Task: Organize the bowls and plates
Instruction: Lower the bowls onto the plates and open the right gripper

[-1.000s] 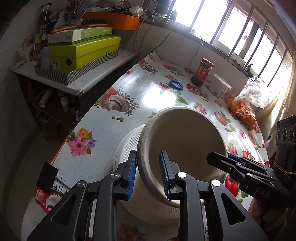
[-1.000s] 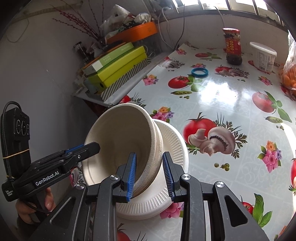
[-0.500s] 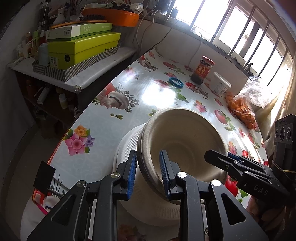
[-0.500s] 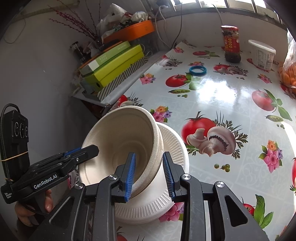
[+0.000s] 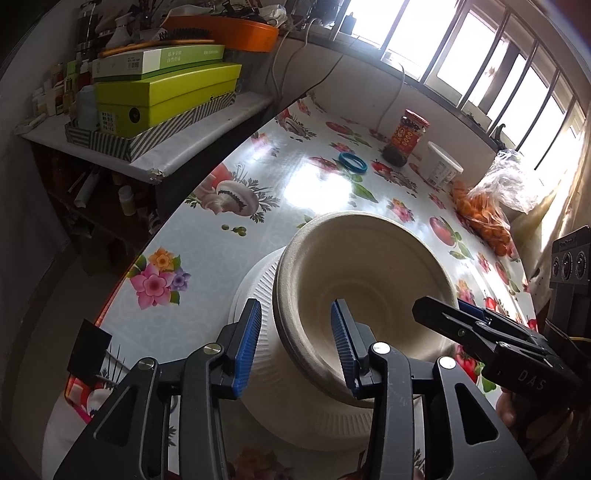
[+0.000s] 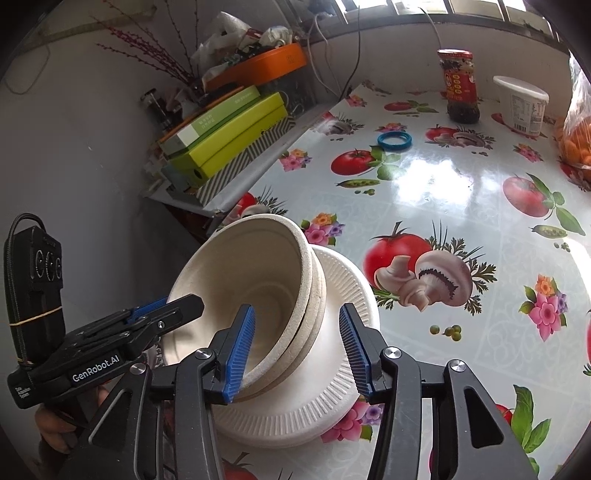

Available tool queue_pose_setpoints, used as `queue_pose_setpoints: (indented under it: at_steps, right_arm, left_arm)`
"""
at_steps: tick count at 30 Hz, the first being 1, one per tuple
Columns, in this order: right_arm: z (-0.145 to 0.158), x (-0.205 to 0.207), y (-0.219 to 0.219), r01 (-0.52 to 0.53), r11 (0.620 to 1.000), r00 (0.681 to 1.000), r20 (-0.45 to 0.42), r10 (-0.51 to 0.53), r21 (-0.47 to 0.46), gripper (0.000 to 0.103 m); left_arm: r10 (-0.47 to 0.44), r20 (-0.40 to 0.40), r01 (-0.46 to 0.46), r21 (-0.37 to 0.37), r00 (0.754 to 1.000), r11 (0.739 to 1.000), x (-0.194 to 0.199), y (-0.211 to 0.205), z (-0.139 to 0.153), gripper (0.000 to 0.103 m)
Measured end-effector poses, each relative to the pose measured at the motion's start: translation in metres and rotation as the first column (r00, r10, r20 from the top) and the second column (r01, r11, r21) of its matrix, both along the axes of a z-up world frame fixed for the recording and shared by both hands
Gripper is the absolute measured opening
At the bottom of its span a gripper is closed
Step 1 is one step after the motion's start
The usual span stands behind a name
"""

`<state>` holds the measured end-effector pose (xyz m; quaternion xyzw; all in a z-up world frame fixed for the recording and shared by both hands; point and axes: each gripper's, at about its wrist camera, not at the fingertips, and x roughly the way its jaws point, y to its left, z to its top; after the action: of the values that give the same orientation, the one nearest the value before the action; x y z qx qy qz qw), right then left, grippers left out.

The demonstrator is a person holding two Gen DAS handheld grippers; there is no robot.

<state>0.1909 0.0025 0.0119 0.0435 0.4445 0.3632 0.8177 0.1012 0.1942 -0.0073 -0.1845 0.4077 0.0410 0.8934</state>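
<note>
left tongs (image 5: 295, 341): straddling the near rim of the bowl stack, one blue pad outside the wall, one inside; pads are standing wide with a visible gap to the rim on both sides, so released, not gripping.
right tongs (image 6: 297, 349): sitting spread across the opposite rim of the same stack; left pad inside the bowl, right pad outside by the plate; slack, not pinching anything.
bowls (image 6: 255, 291): beige pulp bowls nested together, at least two rims showing in the right wrist view; stack is tilting, mouth facing roughly 9 o'clock in that view, leaning on the plate.
bowls, left view (image 5: 364, 291): mouth is opening toward the camera, lower edge resting on the plate.
plate (image 6: 343, 376): white ribbed paper plate lying flat on the counter under the bowls, near the counter's corner edge.
counter (image 6: 461, 192): glossy oilcloth printed with tomatoes, mushrooms and flowers.
far items: sauce jar (image 6: 459, 86) at 12 o'clock of the counter, white tub (image 6: 521, 105) just to its right, blue ring (image 6: 394, 140) nearer in front of the jar, bag of orange fruit (image 5: 484, 218) at the right edge; all well apart from the stack.
side shelf (image 5: 192, 129): carrying stacked green boxes (image 5: 166, 96) with an orange tray (image 5: 236, 31) behind.
</note>
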Motion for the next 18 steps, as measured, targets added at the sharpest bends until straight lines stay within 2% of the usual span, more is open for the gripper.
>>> queue_pose_setpoints:
  at_steps: [10, 18]
  right_arm:
    - [0.009, -0.011, -0.006, 0.009, 1.000, 0.999, 0.049, -0.009, -0.004, 0.054]
    - [0.020, -0.029, -0.014, 0.022, 1.000, 0.994, 0.104, -0.021, -0.004, 0.058]
  left_arm:
    - [0.026, 0.007, -0.027, 0.028, 1.000, 0.999, -0.010, -0.001, 0.007, 0.041]
    - [0.036, 0.031, -0.038, 0.084, 0.999, 0.996, -0.027, -0.011, 0.016, 0.041]
